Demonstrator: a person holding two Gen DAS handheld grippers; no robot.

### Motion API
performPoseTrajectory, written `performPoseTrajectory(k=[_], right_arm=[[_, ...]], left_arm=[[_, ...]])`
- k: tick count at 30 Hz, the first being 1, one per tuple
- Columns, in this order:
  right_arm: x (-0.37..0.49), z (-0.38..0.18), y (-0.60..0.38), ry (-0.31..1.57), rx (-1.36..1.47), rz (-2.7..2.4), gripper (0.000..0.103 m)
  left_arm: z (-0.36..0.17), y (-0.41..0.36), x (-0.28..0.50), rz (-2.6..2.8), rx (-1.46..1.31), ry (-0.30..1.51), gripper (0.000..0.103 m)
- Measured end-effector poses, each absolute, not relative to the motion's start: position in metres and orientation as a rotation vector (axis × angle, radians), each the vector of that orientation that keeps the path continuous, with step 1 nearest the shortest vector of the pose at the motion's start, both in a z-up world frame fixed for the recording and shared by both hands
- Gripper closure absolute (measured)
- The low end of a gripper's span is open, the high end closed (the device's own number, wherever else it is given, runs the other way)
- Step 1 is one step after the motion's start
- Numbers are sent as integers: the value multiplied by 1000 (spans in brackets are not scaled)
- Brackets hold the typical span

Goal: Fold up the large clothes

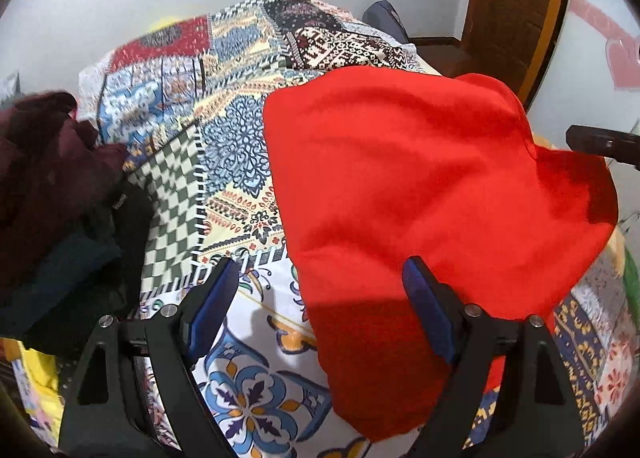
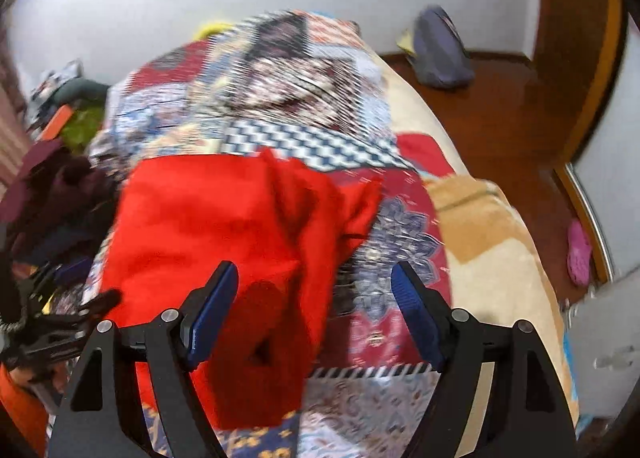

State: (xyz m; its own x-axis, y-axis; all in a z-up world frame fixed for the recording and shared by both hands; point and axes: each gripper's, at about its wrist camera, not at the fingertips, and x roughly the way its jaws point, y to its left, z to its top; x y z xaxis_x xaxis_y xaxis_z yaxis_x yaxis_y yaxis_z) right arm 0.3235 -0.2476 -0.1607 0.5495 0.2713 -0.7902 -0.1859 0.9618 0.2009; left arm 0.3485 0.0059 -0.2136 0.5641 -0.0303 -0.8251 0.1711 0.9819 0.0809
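Observation:
A bright red garment lies spread on the patterned bedspread. In the left wrist view my left gripper hovers open over the garment's near left edge. Its right blue pad is over the red cloth and its left pad over the bedspread, and nothing is pinched. In the right wrist view the red garment shows a rumpled fold at its right side. My right gripper stands open above the garment's near right part, with cloth below the gap but not gripped. Each gripper shows at the edge of the other's view.
A pile of dark maroon and navy clothes sits on the bed left of the red garment. Beyond the bed's right side is a wooden floor with a grey backpack, a pink slipper and a wooden door.

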Motion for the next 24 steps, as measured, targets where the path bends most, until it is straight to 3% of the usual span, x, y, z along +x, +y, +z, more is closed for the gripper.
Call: performPoseTrajectory(k=[11,24], right_arm=[[303,-227,-254,1118,119,276,27],[326,-193,-251,1048,182,367,27]], left_arm=[[-207,12,317,-105,143,963,19],[-193,45,356,-171,-46,1020,19]])
